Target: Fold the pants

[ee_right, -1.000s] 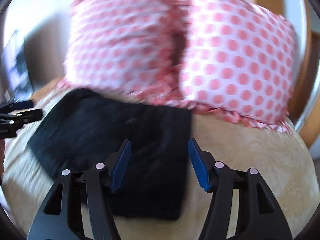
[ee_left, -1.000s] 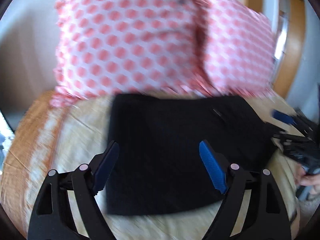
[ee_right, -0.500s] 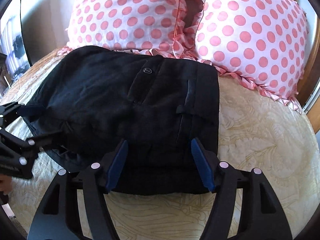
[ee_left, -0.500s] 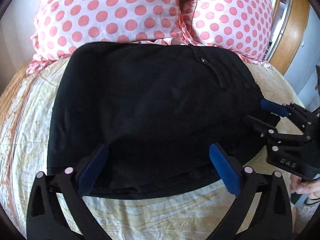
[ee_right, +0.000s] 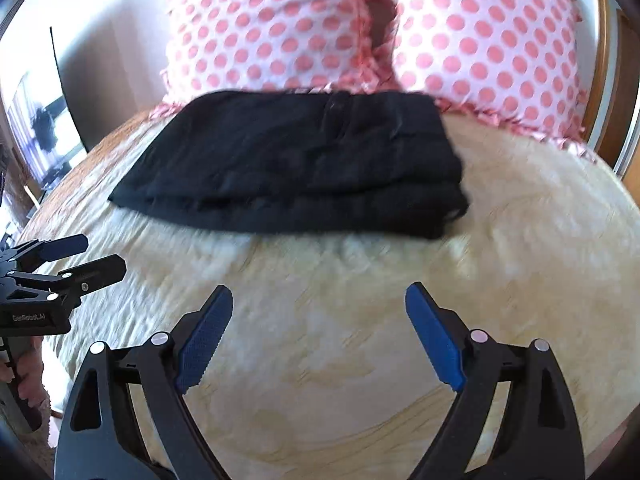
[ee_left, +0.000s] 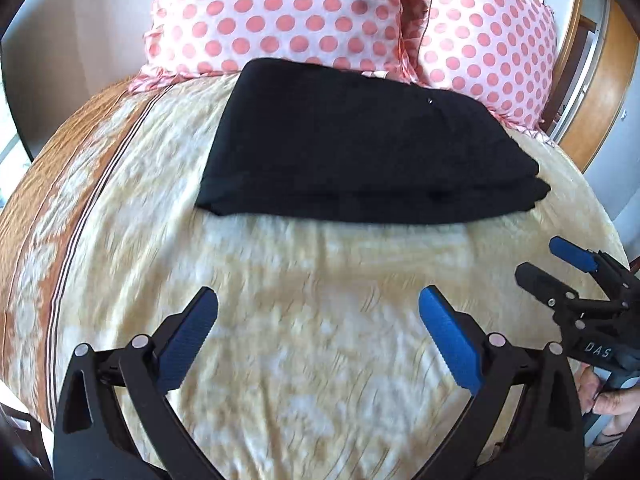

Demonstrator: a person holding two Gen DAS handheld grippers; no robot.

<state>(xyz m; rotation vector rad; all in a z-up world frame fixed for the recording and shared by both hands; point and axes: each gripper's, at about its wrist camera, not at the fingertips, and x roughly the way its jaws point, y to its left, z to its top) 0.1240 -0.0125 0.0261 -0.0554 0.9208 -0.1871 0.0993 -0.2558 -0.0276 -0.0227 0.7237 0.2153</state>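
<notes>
The black pants [ee_left: 360,148] lie folded in a flat stack on the bed, up against the pillows; they also show in the right wrist view [ee_right: 296,164]. My left gripper [ee_left: 318,308] is open and empty above bare bedspread, well short of the pants' near edge. My right gripper [ee_right: 319,304] is open and empty too, also short of the pants. Each gripper shows in the other's view: the right one [ee_left: 560,264] at the right edge, the left one [ee_right: 84,256] at the left edge.
Two pink polka-dot pillows [ee_left: 288,12] [ee_right: 484,40] stand behind the pants. The cream bedspread [ee_left: 304,264] has an orange patterned band [ee_left: 52,200] on the left. A wooden frame [ee_left: 600,80] is at the right, a dark screen [ee_right: 72,92] at the left.
Both grippers have pulled back from over the pants toward the near side of the bed. The pants now lie farther off, folded and still.
</notes>
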